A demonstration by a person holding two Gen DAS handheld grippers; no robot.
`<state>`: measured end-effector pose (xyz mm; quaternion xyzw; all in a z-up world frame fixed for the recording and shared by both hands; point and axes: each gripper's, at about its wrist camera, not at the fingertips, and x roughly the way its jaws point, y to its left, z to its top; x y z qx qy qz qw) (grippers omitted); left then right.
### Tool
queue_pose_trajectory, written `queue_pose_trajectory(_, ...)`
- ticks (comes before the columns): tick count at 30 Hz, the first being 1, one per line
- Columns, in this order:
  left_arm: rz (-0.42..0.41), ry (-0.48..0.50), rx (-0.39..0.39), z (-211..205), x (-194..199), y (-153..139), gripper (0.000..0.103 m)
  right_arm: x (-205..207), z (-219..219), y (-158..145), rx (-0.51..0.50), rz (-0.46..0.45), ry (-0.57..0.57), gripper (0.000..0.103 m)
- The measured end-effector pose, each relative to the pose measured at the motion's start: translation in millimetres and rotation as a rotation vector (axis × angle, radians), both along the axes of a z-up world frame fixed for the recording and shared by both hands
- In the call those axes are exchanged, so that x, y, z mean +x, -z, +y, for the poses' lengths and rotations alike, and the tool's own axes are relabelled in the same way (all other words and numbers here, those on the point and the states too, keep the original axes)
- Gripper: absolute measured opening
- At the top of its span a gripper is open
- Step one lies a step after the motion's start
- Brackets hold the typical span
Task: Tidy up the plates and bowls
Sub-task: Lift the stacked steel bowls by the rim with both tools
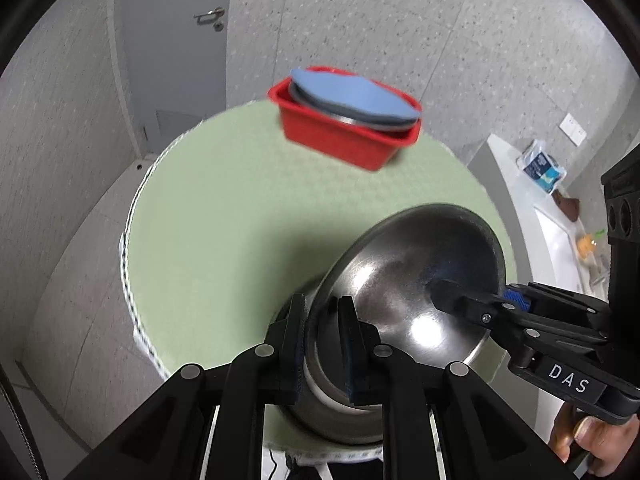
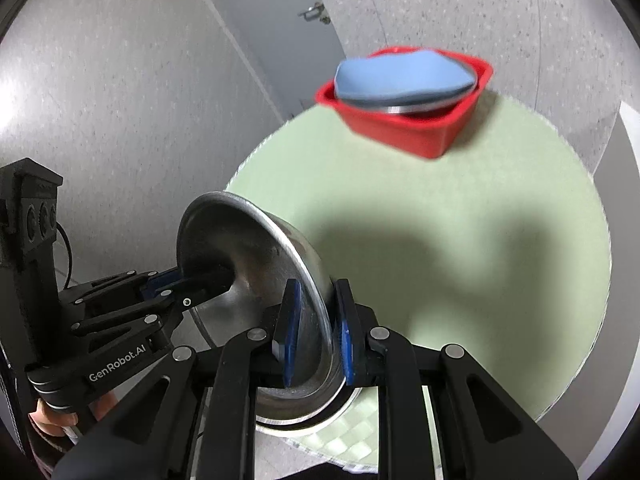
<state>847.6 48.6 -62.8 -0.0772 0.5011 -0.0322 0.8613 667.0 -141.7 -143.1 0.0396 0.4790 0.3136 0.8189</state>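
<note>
Left gripper (image 1: 322, 344) jaws clench the steel bowl (image 1: 404, 280) rim; right gripper (image 2: 316, 332) jaws clench its opposite rim above the green tabletop (image 2: 460, 240).

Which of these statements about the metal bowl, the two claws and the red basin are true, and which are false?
1. Both claws grip the metal bowl. True: the left claw and the right claw each pinch its rim.
2. The red basin is empty. False: it holds a blue plate and more dishes.
3. The bowl lies flat on the table. False: it is tilted, held up.
4. The round table has a pale green top. True.
</note>
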Motion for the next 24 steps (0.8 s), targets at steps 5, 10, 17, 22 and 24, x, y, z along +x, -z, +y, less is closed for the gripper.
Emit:
queue_pose_trajectory(5,0.029,-0.004,0.009,2,-15,5,0.012,-17,3,12,-0.043,0.004,0.010,0.017)
queue_pose_trajectory(10,0.041,-0.010,0.012,1,-20,8,0.012,-27,6,18,-0.074,-0.005,0.021,0.017)
queue_pose_trajectory(17,0.039,-0.024,0.008,-2,-14,15,0.012,-30,6,21,-0.108,-0.024,0.042,0.020)
queue_pose_trajectory(22,0.023,-0.023,0.001,-4,-13,14,0.013,-29,4,21,-0.114,-0.030,0.047,0.020)
queue_pose_trajectory(24,0.016,-0.026,-0.009,-2,-14,13,0.015,-30,1,17,-0.114,-0.042,0.056,0.021)
